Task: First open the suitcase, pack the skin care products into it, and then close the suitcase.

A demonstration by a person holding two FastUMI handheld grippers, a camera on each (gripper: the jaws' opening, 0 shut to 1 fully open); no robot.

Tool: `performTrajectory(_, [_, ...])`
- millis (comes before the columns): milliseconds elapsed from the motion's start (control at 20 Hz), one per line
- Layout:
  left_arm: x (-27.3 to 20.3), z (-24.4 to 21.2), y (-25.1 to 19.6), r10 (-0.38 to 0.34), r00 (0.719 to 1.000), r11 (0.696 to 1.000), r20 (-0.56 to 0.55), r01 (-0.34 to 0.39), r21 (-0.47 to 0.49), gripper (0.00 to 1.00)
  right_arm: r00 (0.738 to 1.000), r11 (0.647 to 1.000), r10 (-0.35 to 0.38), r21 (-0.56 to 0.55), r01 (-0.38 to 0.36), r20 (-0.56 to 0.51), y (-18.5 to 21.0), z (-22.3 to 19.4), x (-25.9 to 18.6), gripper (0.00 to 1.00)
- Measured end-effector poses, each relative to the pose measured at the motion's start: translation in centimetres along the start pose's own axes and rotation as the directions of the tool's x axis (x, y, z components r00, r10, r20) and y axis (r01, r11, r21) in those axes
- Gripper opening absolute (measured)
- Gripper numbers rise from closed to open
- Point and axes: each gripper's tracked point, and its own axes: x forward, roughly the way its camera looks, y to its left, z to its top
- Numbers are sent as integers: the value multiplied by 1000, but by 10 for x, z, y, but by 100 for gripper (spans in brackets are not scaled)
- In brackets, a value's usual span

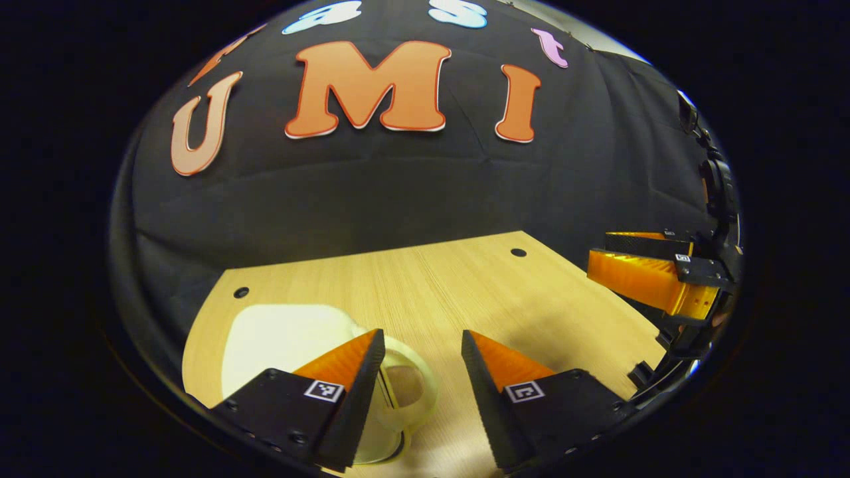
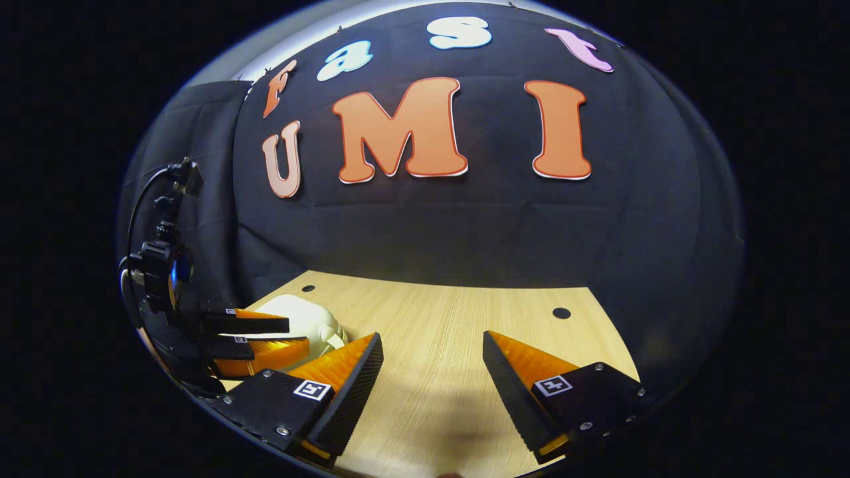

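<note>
I see a pale wooden desk [image 1: 431, 292] with small dark holes, black cloth wall behind. The cream suitcase [image 1: 279, 342] lies closed at its left end. My left gripper [image 1: 423, 340] and right gripper [image 2: 431, 342] both hover spread wide, empty.

A pale wooden table [image 2: 465, 332] (round holes near its corners) stands against a black cloth wall [image 2: 465, 226].
</note>
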Motion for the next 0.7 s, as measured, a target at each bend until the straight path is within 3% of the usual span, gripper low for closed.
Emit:
performTrajectory(200, [-6,23,8,73,992,997,107,-73,-9,87,996,999,-26,-40,29,82,0,23,-3,95])
performTrajectory(300, [-13,34,15,121,979,993,163,-122,-5,88,990,997,-37,-56,45,133,0,38,-5,95])
performTrajectory(700, [-48,77,16,249,896,967,367,-247,-53,98,976,991,-2,-130,31,216,27,59,-7,95])
